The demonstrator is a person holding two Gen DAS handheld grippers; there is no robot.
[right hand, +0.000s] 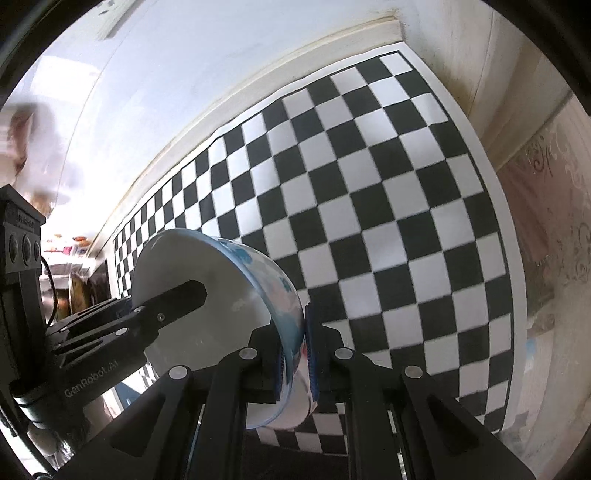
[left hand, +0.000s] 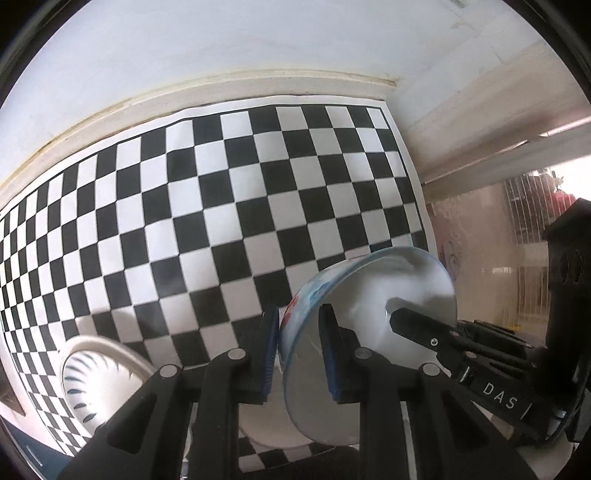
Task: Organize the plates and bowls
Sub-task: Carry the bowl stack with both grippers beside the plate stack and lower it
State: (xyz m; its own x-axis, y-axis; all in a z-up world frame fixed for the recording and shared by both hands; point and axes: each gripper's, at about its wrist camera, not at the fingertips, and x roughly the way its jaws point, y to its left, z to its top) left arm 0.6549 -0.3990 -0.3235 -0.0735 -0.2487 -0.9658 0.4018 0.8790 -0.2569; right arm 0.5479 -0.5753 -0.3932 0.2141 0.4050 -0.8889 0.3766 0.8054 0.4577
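A: Start closest in. What are the two tools doing?

B: Both are clamped on one bowl [left hand: 369, 295]. The left gripper [left hand: 297, 354] pinches its rim, one blue pad outside on the painted wall, the other inside against the white. The right gripper [right hand: 295, 354] does the same on the opposite rim, jaws nearly together with only the bowl's wall between them.

A: So the bowl is held from two sides?

B: Yes, tipped on edge and off the surface, white inside and blue and reddish pattern outside. In the left wrist view the right gripper's finger reaches into the bowl from the right; the right wrist view mirrors that from the left.

A: Anything beneath?

B: In the left view, low and left, a white dish with blue dashes [left hand: 99, 384] sits on the checkerboard mat [left hand: 258, 177]. Another white piece shows just under the held bowl, but I can't tell what it is.

A: And farther out?

B: The mat runs to a cream ledge [left hand: 229, 85] and a pale wall [left hand: 221, 33]. A patterned pinkish surface [right hand: 546, 229] lies beyond the mat's right edge.
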